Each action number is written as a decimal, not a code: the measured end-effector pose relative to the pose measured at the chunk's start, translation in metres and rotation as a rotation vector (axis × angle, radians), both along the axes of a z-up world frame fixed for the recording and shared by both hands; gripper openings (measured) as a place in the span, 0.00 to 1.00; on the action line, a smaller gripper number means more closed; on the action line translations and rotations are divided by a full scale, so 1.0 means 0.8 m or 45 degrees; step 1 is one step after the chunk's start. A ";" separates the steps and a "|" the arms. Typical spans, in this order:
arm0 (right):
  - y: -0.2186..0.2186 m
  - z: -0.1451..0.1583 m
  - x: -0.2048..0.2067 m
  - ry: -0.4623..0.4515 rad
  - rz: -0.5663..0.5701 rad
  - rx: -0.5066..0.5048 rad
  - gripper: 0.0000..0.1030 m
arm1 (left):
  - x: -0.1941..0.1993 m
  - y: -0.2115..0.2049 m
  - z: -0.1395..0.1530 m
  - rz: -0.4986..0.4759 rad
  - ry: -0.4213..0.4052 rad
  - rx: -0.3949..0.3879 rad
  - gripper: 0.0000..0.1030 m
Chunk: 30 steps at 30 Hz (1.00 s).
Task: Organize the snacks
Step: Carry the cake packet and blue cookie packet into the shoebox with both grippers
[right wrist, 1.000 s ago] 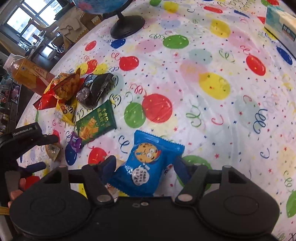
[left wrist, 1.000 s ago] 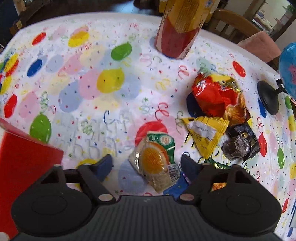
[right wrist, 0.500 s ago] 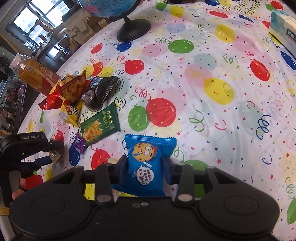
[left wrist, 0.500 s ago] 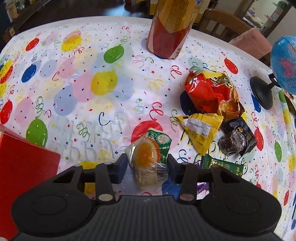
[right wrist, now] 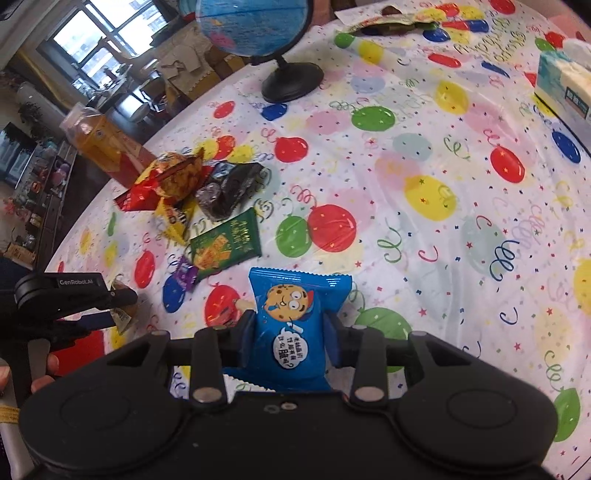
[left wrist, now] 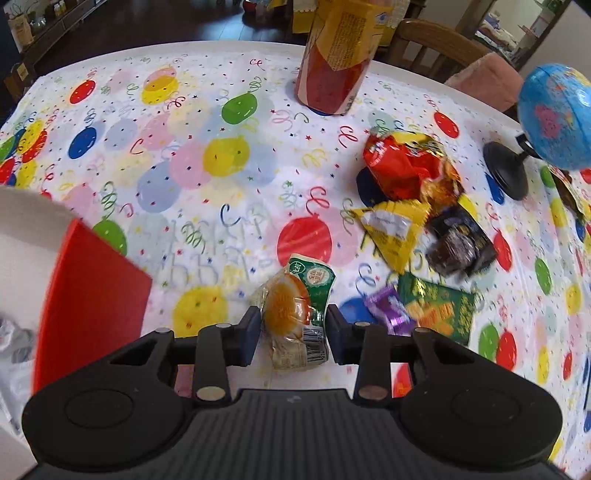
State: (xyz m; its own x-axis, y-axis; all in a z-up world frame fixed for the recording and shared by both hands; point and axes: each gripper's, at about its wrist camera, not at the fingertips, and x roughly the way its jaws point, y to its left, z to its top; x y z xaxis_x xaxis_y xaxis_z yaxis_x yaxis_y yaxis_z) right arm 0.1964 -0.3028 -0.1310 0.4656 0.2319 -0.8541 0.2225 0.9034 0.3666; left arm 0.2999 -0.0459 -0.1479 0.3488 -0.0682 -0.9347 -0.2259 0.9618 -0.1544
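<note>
With my left fingers clamping the orange-cake packet and my right fingers the blue cookie packet, I judge both need carrying to the red box left of my left fingers.

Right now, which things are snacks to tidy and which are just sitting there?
Snacks: orange cake packet, blue cookie packet, green cracker packet, yellow triangular packet, red crinkly bag.

Just there: blue globe, tissue box, tall juice bottle.
</note>
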 end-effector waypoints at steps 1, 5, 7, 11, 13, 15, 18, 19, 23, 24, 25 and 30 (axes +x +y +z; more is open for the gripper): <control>0.001 0.005 -0.003 -0.007 0.014 -0.001 0.35 | -0.006 0.000 0.005 -0.010 -0.003 -0.003 0.35; 0.009 0.026 -0.017 -0.046 0.083 -0.010 0.35 | -0.035 0.002 0.028 -0.036 -0.021 -0.016 0.35; 0.016 0.038 -0.024 -0.066 0.125 -0.018 0.35 | -0.049 0.005 0.040 -0.046 -0.028 -0.024 0.35; 0.029 0.062 -0.037 -0.110 0.201 -0.022 0.35 | -0.077 0.012 0.066 -0.066 -0.053 -0.045 0.35; 0.039 0.075 -0.043 -0.142 0.241 -0.023 0.35 | -0.092 0.019 0.081 -0.060 -0.079 -0.036 0.35; 0.049 0.088 -0.049 -0.172 0.279 -0.023 0.35 | -0.106 0.028 0.096 -0.045 -0.100 -0.024 0.35; 0.068 0.104 -0.058 -0.201 0.340 -0.023 0.35 | -0.126 0.041 0.117 -0.045 -0.137 -0.018 0.36; 0.075 0.110 -0.061 -0.210 0.360 -0.026 0.35 | -0.132 0.045 0.123 -0.047 -0.147 -0.015 0.36; 0.108 0.128 -0.071 -0.246 0.431 -0.035 0.35 | -0.153 0.067 0.140 -0.043 -0.159 -0.009 0.35; 0.117 0.132 -0.073 -0.254 0.445 -0.036 0.35 | -0.158 0.074 0.143 -0.039 -0.162 -0.002 0.36; 0.126 0.135 -0.075 -0.261 0.459 -0.037 0.35 | -0.163 0.081 0.146 -0.033 -0.165 0.003 0.35; 0.173 0.149 -0.085 -0.293 0.530 -0.050 0.35 | -0.184 0.120 0.162 -0.007 -0.189 0.020 0.36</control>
State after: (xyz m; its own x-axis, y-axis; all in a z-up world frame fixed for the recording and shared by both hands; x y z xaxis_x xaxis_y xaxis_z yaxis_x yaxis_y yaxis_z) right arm 0.1283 -0.1643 -0.0117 0.5179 0.4088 -0.7514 -0.2444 0.9125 0.3280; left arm 0.1529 0.0505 -0.0182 0.4829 -0.0562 -0.8738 -0.1968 0.9654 -0.1709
